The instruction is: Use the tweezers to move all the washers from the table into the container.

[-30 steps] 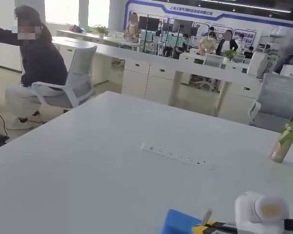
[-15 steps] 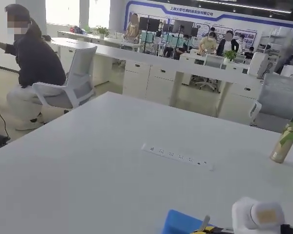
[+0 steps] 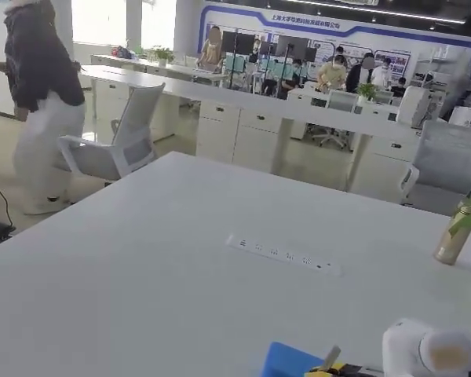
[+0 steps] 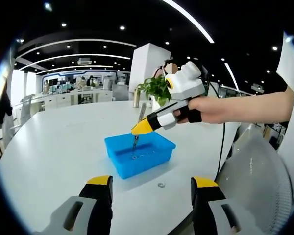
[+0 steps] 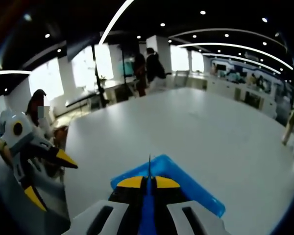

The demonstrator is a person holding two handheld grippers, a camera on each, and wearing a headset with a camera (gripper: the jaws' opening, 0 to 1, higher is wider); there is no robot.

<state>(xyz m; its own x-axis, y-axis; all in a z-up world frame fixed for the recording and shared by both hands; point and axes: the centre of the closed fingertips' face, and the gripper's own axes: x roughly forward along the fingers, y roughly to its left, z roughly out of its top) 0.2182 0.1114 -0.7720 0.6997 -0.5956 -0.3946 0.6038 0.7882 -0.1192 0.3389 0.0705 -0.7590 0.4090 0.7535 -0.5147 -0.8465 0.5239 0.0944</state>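
**A:** What does the right gripper have?

**B:** Its jaws are pinched narrow on the tweezers, whose thin tip sticks out past the yellow jaw ends. In the left gripper view a hand holds that gripper over the blue container, with the tweezers pointing down into it.

**A:** Is there anything in the tweezers' tip?

**B:** It is too small to tell.

**A:** And the left gripper?

**B:** Its jaws are spread wide with nothing between them. It hangs low over the table, just short of the container.

**A:** Where are the washers?

**B:** One washer lies on the table just beside the container's near wall, between the left gripper's jaw tips as that view shows it. A few small washers lie on the container's floor, below the tweezers.

**A:** What else is around?

**B:** In the head view a power strip sits in the middle of the table, and a bottle with green leaves stands near the right edge. Beyond the table a person stands by a white chair.
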